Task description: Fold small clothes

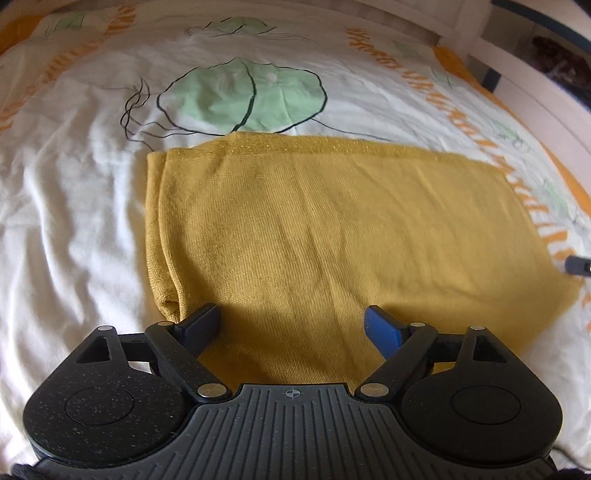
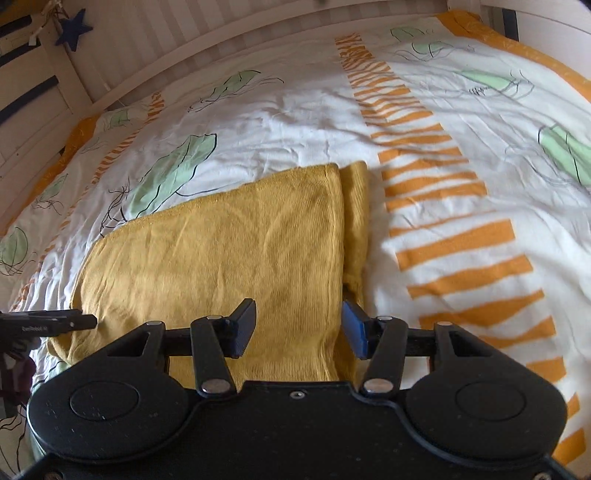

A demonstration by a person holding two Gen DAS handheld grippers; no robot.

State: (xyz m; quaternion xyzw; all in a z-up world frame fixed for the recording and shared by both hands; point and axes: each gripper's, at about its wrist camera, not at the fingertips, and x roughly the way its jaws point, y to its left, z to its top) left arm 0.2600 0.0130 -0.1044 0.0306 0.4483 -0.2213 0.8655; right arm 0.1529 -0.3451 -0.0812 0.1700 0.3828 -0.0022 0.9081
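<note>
A mustard-yellow knit garment (image 1: 332, 229) lies folded flat on the bed, with a doubled fold along its left side in the left wrist view. It also shows in the right wrist view (image 2: 221, 251), its folded edge on the right. My left gripper (image 1: 291, 325) is open and empty, hovering over the garment's near left edge. My right gripper (image 2: 299, 325) is open and empty over the garment's near right edge. The tip of the right gripper (image 1: 578, 265) shows at the garment's right corner, and the left gripper (image 2: 48, 323) shows at its left corner.
The garment lies on a white bedspread (image 1: 74, 206) printed with green leaf shapes and orange stripes (image 2: 443, 206). A white slatted bed frame (image 2: 184, 48) runs along the far side. A blue star (image 2: 74, 31) hangs at the far left.
</note>
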